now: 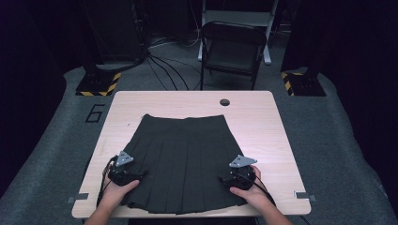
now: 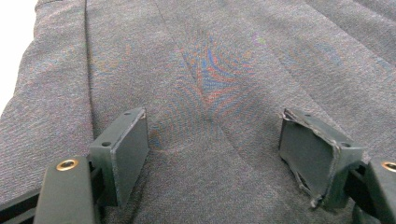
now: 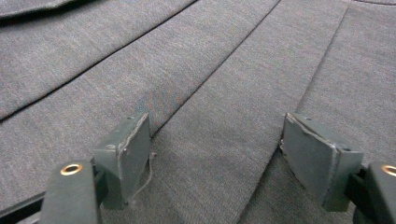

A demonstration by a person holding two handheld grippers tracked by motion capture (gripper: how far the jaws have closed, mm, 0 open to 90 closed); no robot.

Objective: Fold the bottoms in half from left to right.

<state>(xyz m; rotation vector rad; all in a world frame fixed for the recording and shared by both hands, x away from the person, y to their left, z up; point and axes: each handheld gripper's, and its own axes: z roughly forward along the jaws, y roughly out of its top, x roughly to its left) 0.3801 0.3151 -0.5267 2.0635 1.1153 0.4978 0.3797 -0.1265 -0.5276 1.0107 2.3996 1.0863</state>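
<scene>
Both grippers' fingers (image 2: 123, 154) gape wide, seemingly resting on the dark pleated skirt (image 1: 180, 159).

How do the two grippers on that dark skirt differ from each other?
The left gripper sits at the pleated skirt's left edge, near bare table; the right gripper lies further in on the cloth. The left one's right finger pad looks more frayed than the right one's. Both are open, gripping nothing.
</scene>
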